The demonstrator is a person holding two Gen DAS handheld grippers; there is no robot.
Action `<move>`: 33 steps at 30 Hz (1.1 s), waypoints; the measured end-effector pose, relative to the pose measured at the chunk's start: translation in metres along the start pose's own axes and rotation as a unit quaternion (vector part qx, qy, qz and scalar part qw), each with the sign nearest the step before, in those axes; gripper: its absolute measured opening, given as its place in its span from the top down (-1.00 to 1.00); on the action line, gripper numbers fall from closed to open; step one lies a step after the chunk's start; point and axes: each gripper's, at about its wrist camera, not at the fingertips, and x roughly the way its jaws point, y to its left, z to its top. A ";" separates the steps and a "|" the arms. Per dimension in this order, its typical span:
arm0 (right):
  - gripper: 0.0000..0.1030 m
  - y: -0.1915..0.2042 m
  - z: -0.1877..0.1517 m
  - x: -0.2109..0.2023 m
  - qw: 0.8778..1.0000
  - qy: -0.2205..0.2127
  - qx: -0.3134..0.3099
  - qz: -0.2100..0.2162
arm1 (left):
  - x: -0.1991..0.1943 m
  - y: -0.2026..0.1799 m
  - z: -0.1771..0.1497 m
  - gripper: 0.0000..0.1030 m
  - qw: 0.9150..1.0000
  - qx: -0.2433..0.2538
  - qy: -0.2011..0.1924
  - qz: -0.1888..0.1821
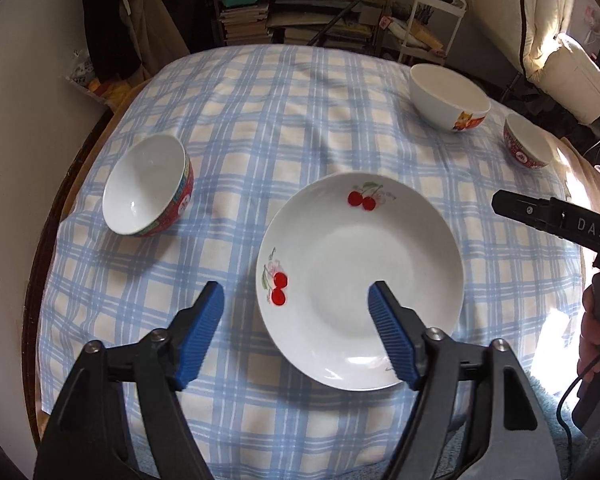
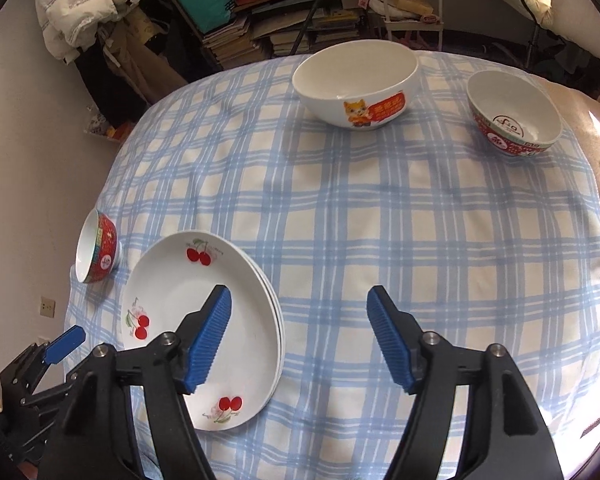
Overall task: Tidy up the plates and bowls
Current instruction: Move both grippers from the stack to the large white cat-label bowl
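Observation:
A stack of white cherry-print plates [image 1: 360,280] [image 2: 204,320] lies on the checked cloth near the front. My left gripper [image 1: 296,300] hangs open above the stack's left rim, nothing between its blue pads. My right gripper [image 2: 300,304] hangs open above the stack's right rim, holding nothing. A small red-patterned bowl [image 1: 148,192] [image 2: 98,246] stands left of the plates. A large white bowl with a cat picture [image 1: 450,96] [image 2: 356,84] sits at the far side. Another red-patterned bowl [image 1: 528,140] [image 2: 514,114] is to its right.
The round table [image 2: 380,220] wears a blue-and-cream checked cloth with a dark rim showing at left. Behind it are shelves of books [image 1: 252,20], a white trolley [image 1: 436,20] and hanging padded coats [image 2: 76,4]. A person's hand [image 1: 590,332] grips the other tool at the right edge.

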 end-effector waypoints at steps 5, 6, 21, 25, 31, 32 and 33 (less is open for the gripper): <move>-0.77 -0.009 0.022 -0.020 1.000 -0.024 0.000 -0.003 | -0.025 -0.013 0.028 -0.69 0.999 0.006 -0.038 -0.005; -0.80 -0.009 0.026 -0.023 1.000 -0.029 -0.001 -0.004 | -0.028 -0.015 0.035 -0.70 0.999 0.005 -0.042 -0.007; -0.94 -0.036 0.100 -0.042 0.997 -0.083 0.007 0.005 | -0.004 -0.045 0.138 -0.70 0.998 0.016 -0.051 -0.012; -0.94 -0.043 0.127 -0.036 0.997 -0.082 -0.008 -0.011 | 0.010 -0.054 0.166 -0.70 0.998 0.011 -0.052 -0.016; -0.94 -0.060 0.165 -0.024 0.996 -0.073 -0.019 -0.037 | 0.046 -0.075 0.202 -0.70 0.999 0.014 -0.031 -0.030; -0.94 -0.064 0.171 -0.020 0.997 -0.069 -0.019 -0.037 | 0.054 -0.078 0.207 -0.70 0.999 0.014 -0.025 -0.032; -0.94 -0.067 0.177 -0.015 0.997 -0.063 -0.018 -0.041 | 0.062 -0.081 0.212 -0.70 0.999 0.014 -0.019 -0.036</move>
